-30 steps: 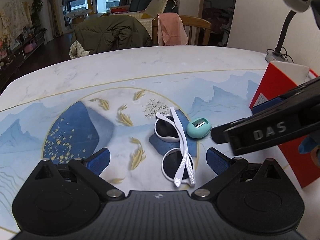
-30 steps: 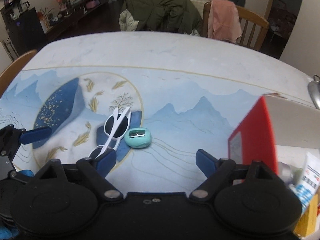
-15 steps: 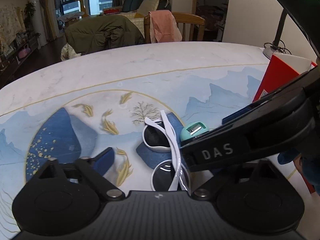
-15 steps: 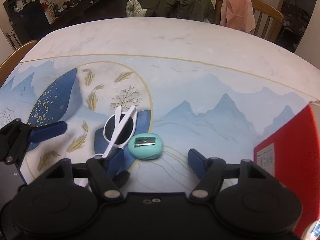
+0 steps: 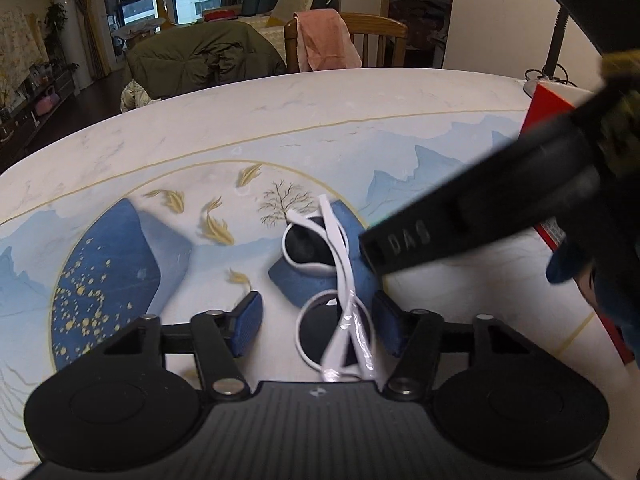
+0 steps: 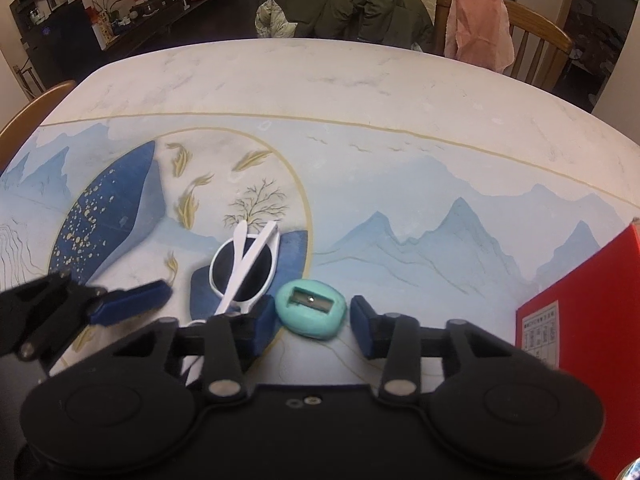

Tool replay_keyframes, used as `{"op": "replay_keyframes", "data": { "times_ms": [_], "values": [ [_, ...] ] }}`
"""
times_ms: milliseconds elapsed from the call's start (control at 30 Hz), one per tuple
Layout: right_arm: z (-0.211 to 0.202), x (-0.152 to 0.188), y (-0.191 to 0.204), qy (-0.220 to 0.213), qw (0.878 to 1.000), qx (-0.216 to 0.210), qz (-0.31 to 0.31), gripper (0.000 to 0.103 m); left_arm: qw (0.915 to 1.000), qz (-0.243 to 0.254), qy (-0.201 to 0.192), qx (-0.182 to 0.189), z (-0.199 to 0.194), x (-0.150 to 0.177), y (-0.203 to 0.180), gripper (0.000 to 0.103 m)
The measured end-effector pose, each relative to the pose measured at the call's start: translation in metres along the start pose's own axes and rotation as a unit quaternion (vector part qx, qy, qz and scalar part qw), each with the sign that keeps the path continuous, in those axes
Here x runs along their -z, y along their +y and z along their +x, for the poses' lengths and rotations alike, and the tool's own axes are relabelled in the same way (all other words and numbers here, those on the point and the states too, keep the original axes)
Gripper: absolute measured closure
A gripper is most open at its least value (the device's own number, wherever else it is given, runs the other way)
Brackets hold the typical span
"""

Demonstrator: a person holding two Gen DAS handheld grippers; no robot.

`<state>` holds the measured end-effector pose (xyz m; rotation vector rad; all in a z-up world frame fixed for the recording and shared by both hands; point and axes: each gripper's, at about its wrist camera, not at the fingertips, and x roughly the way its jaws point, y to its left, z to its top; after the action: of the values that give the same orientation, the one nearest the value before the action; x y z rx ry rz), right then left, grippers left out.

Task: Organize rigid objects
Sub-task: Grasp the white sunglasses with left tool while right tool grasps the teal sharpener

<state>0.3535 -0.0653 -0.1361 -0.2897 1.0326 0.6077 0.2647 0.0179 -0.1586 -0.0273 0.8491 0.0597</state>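
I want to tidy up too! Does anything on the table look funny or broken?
Nothing looks broken or spilled. The white sunglasses lie folded with their arms crossed, and the teal pencil sharpener sits right beside them, between the open right tongs.

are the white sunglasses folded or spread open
Folded. Both temple arms of the white sunglasses cross over the dark lenses rather than sticking out, and the pair lies flat on the table.

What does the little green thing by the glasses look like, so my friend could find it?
Look at the table with painted blue mountains and find the white sunglasses. Right beside them, between the right gripper's open blue fingers, lies a pencil sharpener. It is the only mint-green, pebble-shaped thing, with a metal blade on top.
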Motion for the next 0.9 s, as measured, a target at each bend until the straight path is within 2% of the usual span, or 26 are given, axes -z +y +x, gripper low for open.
{"op": "replay_keyframes", "data": {
  "times_ms": [100, 133, 333, 500, 767, 900],
  "values": [
    [-0.001, 0.001, -0.001, -0.001, 1.000, 0.002, -0.001, 0.066, 1.0000, 0.005, 0.001, 0.003, -0.004, 0.003, -0.004, 0.056],
    [-0.002, 0.002, -0.002, -0.001, 1.000, 0.003, -0.001, 0.066, 1.0000, 0.005, 0.001, 0.005, -0.005, 0.003, -0.004, 0.062],
    [-0.015, 0.009, -0.006, -0.009, 1.000, 0.002, 0.011, 0.066, 0.9999, -0.002, 0.008, 0.013, -0.008, 0.003, -0.001, 0.063],
    [-0.036, 0.021, -0.009, -0.015, 1.000, -0.005, 0.024, 0.066, 0.9991, -0.033, 0.016, 0.023, -0.014, 0.003, 0.008, 0.063],
    [-0.071, 0.046, -0.005, -0.016, 0.999, -0.013, 0.032, 0.066, 0.9967, -0.067, 0.017, 0.042, -0.039, 0.003, 0.013, 0.063],
    [-0.090, 0.060, -0.003, -0.019, 0.999, -0.019, 0.034, 0.066, 0.9964, -0.069, 0.009, 0.048, -0.057, 0.004, 0.009, 0.063]
  ]
}}
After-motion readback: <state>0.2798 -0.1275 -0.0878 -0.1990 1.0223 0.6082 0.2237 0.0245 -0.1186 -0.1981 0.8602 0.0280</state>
